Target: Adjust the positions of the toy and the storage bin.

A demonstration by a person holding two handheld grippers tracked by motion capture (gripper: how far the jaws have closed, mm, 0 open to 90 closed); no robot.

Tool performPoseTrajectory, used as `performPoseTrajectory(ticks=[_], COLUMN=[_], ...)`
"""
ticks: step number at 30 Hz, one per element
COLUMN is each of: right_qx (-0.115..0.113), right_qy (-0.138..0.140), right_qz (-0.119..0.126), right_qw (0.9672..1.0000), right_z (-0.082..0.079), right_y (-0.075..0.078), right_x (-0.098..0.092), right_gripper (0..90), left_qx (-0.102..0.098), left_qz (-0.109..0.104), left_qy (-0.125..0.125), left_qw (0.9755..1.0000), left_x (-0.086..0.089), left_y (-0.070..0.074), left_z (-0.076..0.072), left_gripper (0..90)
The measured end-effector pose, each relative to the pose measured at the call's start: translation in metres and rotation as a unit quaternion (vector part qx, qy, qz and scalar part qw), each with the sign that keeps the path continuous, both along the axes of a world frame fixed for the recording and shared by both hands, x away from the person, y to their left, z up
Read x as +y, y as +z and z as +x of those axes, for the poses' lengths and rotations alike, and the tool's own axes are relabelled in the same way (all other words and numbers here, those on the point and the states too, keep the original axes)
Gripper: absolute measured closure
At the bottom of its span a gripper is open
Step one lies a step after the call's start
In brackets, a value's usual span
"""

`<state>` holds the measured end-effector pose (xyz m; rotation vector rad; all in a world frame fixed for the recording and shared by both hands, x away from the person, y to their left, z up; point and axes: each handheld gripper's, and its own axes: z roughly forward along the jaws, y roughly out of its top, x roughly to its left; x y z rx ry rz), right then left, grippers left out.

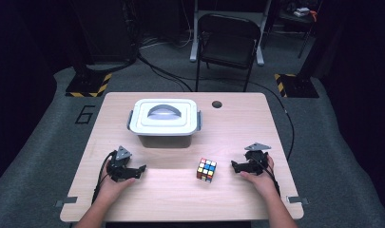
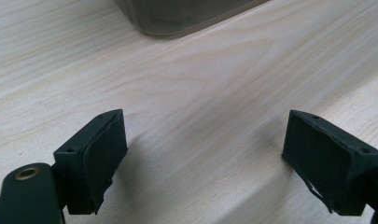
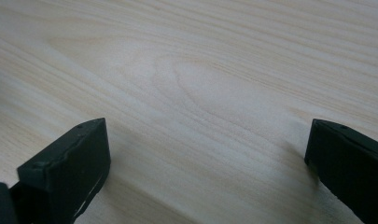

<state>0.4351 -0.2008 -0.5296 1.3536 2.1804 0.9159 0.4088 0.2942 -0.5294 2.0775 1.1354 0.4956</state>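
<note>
- Standing over the wooden counter (image 1: 180, 199), I see nothing handled yet: everything on it sits untouched and the work looks to be at its very start.
- Largest on it is the grey storage box (image 1: 165, 137), toward the far middle of the counter, its white lid (image 1: 165, 117) with the arched handle still on and its side clips seemingly down.
- Next in size are the two tools. The left gripper (image 1: 138, 170) rests low at the near left, just in front of the box's left corner, its jaws spread wide with only bare wood between them in the left gripper view.
- The right gripper (image 1: 234, 166) rests at the near right, pointing inward, its jaws likewise spread and holding nothing.
- Smallest is the puzzle cube (image 1: 206, 169), standing on the counter between the two grippers, near the right one but apart from it, and in front of the box's right corner.
- My guess is that the cube belongs in the box; if so, opening the lid, picking up the cube and placing it inside all remain.
</note>
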Motion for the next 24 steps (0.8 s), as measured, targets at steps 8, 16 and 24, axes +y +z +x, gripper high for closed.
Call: performPoseTrajectory(ticks=[8, 16, 24], right_qx=[0.000, 0.002, 0.000], right_qy=[0.000, 0.000, 0.000], right_qz=[0.000, 0.003, 0.004], right_qw=[1.0000, 1.0000, 1.0000], right_z=[0.0000, -0.0012, -0.0015], right_y=[0.0000, 0.0002, 0.0004], right_x=[0.0000, 0.0005, 0.0005], right_gripper=[0.0, 0.6, 1.6], left_qx=[-0.003, -0.001, 0.000], left_qz=[-0.005, -0.002, -0.002], left_qy=[0.011, 0.010, 0.009], left_qw=[0.9999, 0.9999, 1.0000], left_x=[-0.0021, -0.0021, -0.0020], left_y=[-0.0009, -0.0003, -0.0001], left_z=[-0.0011, -0.0017, -0.0018], left_gripper=[13.7, 13.8, 13.9])
